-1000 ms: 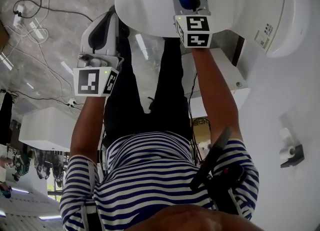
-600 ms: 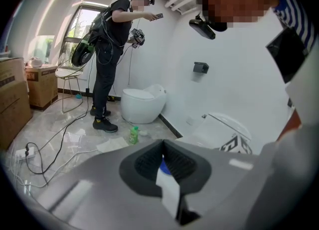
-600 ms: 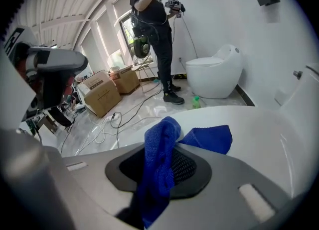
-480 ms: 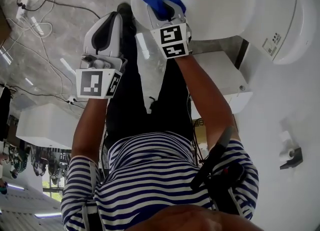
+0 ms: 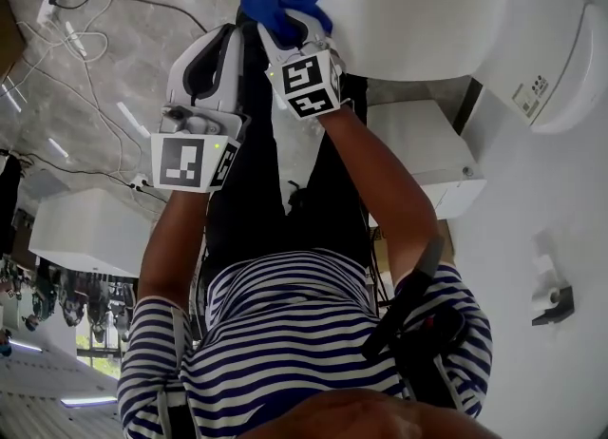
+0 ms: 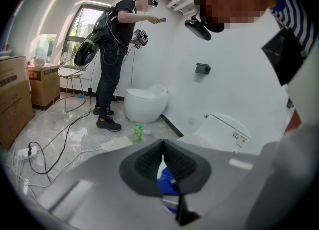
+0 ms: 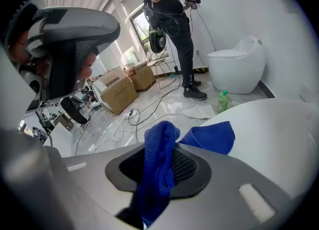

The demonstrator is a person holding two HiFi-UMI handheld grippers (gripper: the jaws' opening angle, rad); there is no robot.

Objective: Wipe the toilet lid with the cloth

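White lid [image 5: 408,9], risk: the wiping end is sitting right at the rim nearest the person, so by my reading a stroke going any further that way is running off the edge into air, leaving the broad middle of the lid unwiped
Blue cloth [image 5: 280,0], risk: most of it is bunching into a thick roll between the jaws, with only one flap reaching onto the lid; friction on a hard drag is likely working the roll loose, or letting bare jaw tips scrape the glossy surface
Neighbour risk, left gripper [image 5: 204,66]: it is hanging just beside the working tool, off the lid and over the floor [image 7: 149,102], so a wide sideways sweep is risking a knock between the two
Hold of right gripper [image 5: 290,33]: the jaws are clamping on the cloth, kept apart only by the thickness of the fold; the roll is standing up through the gap and its free flap is lying on the rim, while the tool's own body is not clearly touching the lid
Hold of left gripper: the jaws are resting together at the tips and gripping nothing; the blue showing through the slit is lying beyond them, not between them
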